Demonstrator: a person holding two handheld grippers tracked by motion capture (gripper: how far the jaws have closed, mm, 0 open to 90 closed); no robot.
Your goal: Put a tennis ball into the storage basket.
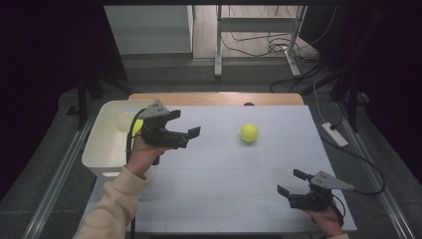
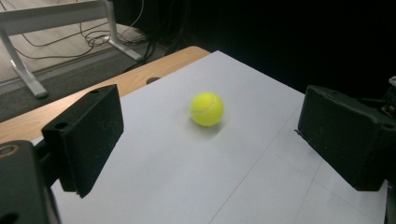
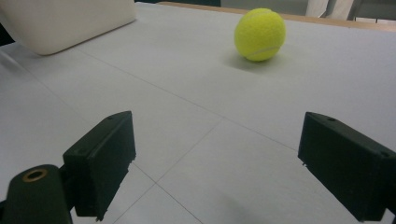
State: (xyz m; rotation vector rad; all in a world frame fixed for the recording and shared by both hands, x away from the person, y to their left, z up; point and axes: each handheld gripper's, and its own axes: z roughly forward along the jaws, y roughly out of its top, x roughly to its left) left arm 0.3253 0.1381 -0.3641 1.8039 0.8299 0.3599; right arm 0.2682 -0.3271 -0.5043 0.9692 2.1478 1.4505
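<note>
- Tennis ball (image 1: 249, 132), yellow-green, sits alone on the white table sheet (image 1: 224, 199), toward the far centre-right, touching nothing.
- Left gripper (image 1: 187, 123) held up by the person's left hand (image 1: 142, 154), near the table's left side, just beside the bin; jaws spread wide, nothing between them.
- Left gripper view: ball (image 2: 207, 108) lies ahead, centred between the two black jaws but well apart from them; small shadow under it on the sheet (image 2: 187, 186).
- Right gripper (image 1: 291, 181) low at the near right corner of the sheet, right hand (image 1: 326, 219) at the bottom edge; jaws apart, empty.
- Right gripper view: ball (image 3: 259, 34) far off, up and right of centre; jaws wide open over bare sheet (image 3: 196, 140) with faint grid lines.
- White plastic bin (image 1: 107, 142) at the left edge of the table, partly overhanging; something yellow shows at its inner wall behind the left gripper, cannot tell what it is.
- Bin corner (image 3: 65, 23) also seen at top left in the right gripper view.
- Cream sleeve (image 1: 112, 209) on the left forearm.
- Wooden table edge (image 1: 214, 98) shows beyond the sheet's far side.
- Power strip (image 1: 334, 133) and cables on the floor right of the table; white desk legs (image 1: 218, 40) further back.
</note>
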